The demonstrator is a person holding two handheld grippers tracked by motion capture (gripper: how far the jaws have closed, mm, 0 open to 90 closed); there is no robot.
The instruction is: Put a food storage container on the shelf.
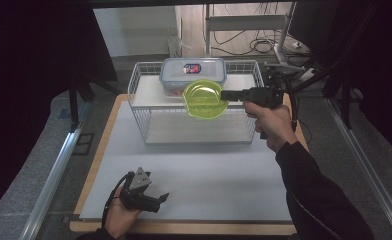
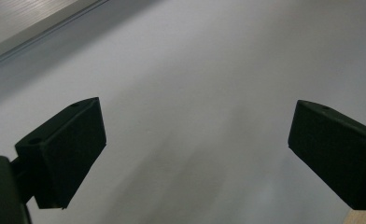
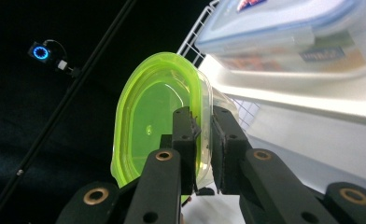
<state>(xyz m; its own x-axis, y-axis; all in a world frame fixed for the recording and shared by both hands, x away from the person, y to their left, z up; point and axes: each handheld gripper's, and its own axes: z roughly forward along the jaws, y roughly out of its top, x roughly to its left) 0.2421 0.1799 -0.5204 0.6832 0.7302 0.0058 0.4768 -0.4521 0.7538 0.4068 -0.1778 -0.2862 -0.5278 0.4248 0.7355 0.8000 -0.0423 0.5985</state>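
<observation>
green container [image 3: 148, 121]: lower rim hidden behind the right gripper [image 3: 203, 135] jaws in the right gripper view; contents cannot be told. clear lidded box [image 3: 302, 32]: cut off by top and right edges, label blurred, unreadable. left gripper [image 2: 195, 154]: right jaw cut off at the bottom-right corner of its own view.

Black claws [image 1: 156, 199] [image 1: 229, 95] with brass-ringed pivot links, trailing black cables, one grey triangular plate [image 1: 140, 178], dark sleeve [image 1: 314, 185].
</observation>
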